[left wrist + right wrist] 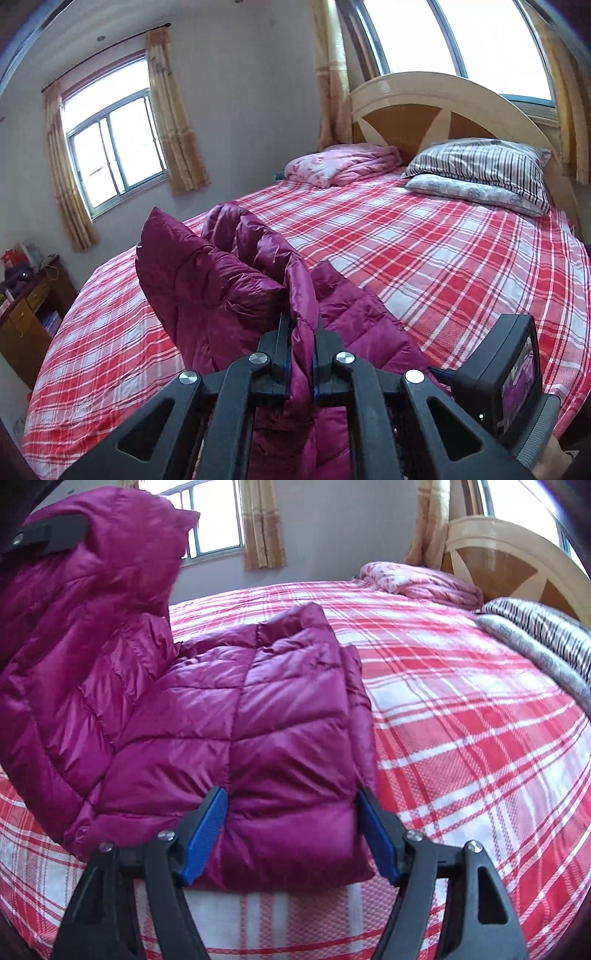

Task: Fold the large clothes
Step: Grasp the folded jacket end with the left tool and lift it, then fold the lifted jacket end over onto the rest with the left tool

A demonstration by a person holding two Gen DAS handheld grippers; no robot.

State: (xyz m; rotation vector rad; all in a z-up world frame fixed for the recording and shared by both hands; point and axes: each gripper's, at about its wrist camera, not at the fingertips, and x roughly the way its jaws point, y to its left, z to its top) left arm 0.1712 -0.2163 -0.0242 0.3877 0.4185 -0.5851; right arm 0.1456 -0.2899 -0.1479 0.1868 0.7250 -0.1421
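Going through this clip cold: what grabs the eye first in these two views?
The magenta puffer jacket dominates, partly folded on the red plaid bedspread near the bed's front edge. The left gripper is shut on a lifted part of it, while the right gripper straddles the folded lower edge, its blue pads apart. Behind, striped pillows and a pink quilt lie by the headboard.

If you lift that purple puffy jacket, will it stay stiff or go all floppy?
Probably floppy: the jacket bends and droops where the left gripper lifts it. Likely light for its size, being puffy and quilted. Its shiny fabric may be slippery.
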